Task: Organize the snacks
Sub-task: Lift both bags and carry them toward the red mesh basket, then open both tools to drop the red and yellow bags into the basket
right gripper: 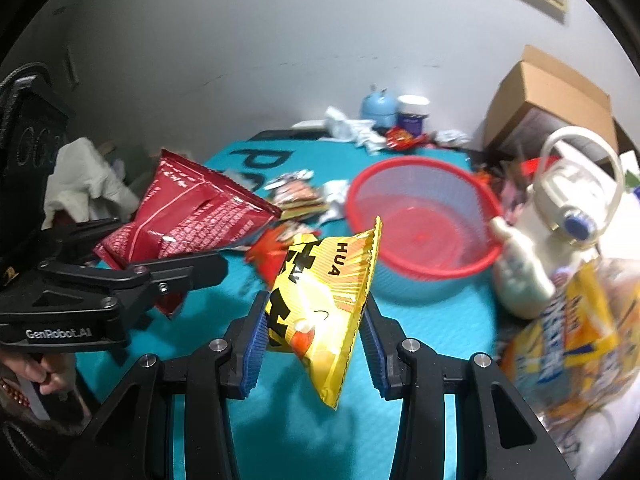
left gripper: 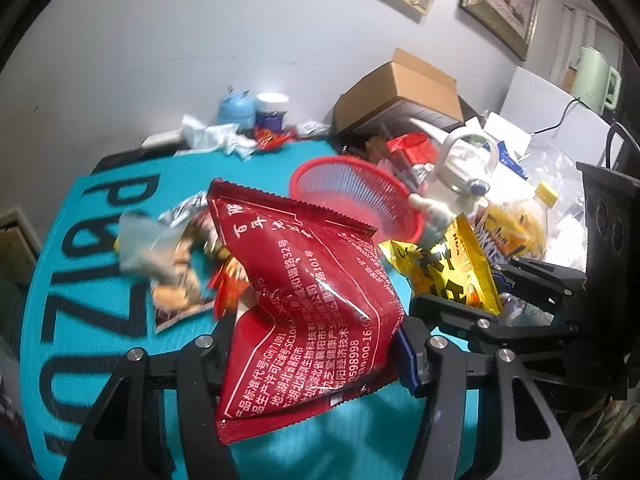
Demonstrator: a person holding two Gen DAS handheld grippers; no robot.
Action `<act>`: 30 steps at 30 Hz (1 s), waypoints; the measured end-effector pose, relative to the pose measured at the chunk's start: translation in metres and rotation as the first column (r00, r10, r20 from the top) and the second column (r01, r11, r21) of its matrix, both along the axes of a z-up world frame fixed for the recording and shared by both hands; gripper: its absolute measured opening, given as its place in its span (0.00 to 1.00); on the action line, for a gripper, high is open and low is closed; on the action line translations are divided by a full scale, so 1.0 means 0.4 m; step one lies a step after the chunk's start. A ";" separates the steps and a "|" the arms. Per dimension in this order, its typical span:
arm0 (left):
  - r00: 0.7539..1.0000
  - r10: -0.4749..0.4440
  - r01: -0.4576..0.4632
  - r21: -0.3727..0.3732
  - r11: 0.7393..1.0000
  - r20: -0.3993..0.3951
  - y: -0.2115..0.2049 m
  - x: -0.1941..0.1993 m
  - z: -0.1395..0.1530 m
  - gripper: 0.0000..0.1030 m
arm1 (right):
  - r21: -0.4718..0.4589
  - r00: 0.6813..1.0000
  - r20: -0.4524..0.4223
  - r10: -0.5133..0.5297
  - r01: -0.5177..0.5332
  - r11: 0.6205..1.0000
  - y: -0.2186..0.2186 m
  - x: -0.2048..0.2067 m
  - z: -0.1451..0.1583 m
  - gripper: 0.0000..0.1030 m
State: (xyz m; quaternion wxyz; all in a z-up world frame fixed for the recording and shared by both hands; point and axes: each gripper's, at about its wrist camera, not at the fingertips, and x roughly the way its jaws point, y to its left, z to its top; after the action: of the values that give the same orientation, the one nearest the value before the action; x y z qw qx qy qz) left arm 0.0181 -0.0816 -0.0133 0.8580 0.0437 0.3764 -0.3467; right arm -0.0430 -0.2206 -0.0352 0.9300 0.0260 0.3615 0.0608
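Observation:
My left gripper is shut on a large red snack bag and holds it above the teal mat. It also shows at the left of the right wrist view, still clamping the red bag. My right gripper is shut on a yellow snack bag, lifted off the mat in front of the red plastic basket. That basket stands empty just beyond both bags. The yellow bag shows to the right in the left wrist view.
Several loose snack packets lie on the mat left of the basket. A white jug, bagged yellow bottles and a cardboard box crowd the right. A blue canister and a jar stand at the wall.

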 end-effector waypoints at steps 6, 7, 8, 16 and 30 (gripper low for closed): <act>0.998 -0.040 0.040 -0.009 0.999 0.057 -0.051 0.054 0.050 0.56 | -0.049 0.997 0.046 -0.064 0.066 0.997 -0.056 0.051 0.059 0.41; 0.997 -0.048 0.049 -0.008 0.999 0.067 -0.063 0.067 0.058 0.56 | -0.056 0.996 0.053 -0.071 0.074 0.996 -0.062 0.056 0.065 0.41; 0.996 -0.055 0.055 -0.007 0.998 0.071 -0.073 0.078 0.063 0.56 | -0.064 0.995 0.061 -0.081 0.085 0.994 -0.069 0.066 0.074 0.41; 0.991 -0.089 0.089 0.002 0.996 0.103 -0.138 0.171 0.091 0.56 | -0.099 0.985 0.089 -0.147 0.155 0.983 -0.111 0.155 0.097 0.41; 0.983 -0.146 0.141 0.055 0.989 0.111 -0.269 0.324 0.034 0.56 | -0.184 0.926 0.072 -0.370 0.377 0.908 -0.198 0.291 0.039 0.42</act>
State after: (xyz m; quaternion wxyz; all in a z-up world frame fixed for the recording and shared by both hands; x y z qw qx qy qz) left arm 0.1478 -0.1892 0.0003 0.8498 0.1106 0.3303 -0.3956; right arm 0.0732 -0.2998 -0.0195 0.9288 0.0025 0.3374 -0.1534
